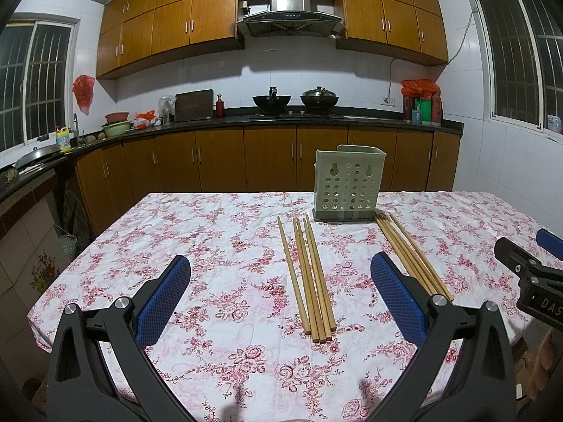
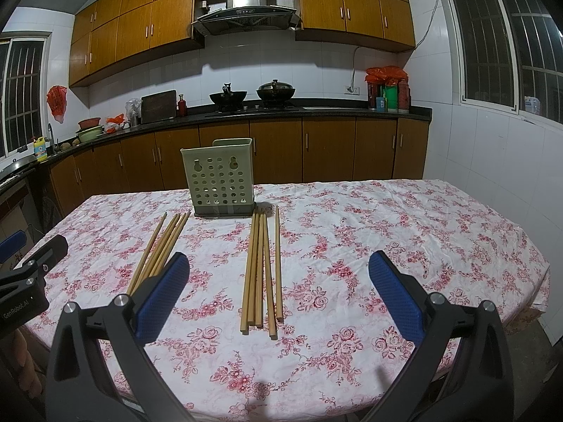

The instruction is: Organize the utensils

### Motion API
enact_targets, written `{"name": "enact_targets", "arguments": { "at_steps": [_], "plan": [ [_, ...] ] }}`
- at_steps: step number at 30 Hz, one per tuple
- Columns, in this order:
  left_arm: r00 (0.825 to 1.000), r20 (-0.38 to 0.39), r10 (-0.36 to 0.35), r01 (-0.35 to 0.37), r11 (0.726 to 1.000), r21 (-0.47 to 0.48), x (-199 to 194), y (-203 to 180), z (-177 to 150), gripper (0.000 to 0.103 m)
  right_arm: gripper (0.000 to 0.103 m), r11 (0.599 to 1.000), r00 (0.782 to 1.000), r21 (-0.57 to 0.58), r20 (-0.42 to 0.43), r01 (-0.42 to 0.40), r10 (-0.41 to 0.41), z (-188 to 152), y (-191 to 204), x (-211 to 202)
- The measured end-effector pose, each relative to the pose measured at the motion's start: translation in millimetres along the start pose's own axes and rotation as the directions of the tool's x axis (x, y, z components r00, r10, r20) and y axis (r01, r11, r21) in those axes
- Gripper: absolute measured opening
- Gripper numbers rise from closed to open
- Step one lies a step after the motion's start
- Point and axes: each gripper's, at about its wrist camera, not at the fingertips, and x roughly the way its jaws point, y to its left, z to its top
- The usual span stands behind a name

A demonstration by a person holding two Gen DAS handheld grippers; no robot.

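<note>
A pale green perforated utensil holder (image 1: 346,183) (image 2: 220,177) stands upright on the floral tablecloth (image 1: 218,246) (image 2: 387,232). Two groups of wooden chopsticks lie in front of it. The left group (image 1: 309,277) (image 2: 160,249) lies between my left gripper's fingers. The right group (image 1: 411,256) (image 2: 262,270) lies between my right gripper's fingers. My left gripper (image 1: 279,292) is open and empty, above the table's near edge. My right gripper (image 2: 278,288) is open and empty too. Each gripper shows at the edge of the other's view, the right one (image 1: 527,267) and the left one (image 2: 31,267).
The table's near edge is just below both grippers. Behind the table runs a kitchen counter (image 1: 281,119) with woks, a cutting board and bottles. Wooden cabinets line the wall, and windows are on both sides.
</note>
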Motion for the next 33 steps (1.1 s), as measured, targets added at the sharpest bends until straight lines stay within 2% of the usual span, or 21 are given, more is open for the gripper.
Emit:
{"name": "enact_targets", "arguments": {
  "at_steps": [33],
  "plan": [
    [1.000, 0.000, 0.001, -0.001, 1.000, 0.000, -0.8, -0.7, 3.9, 0.101, 0.099, 1.000, 1.000, 0.000, -0.002, -0.002, 0.002, -0.4, -0.5, 1.2]
  ]
}}
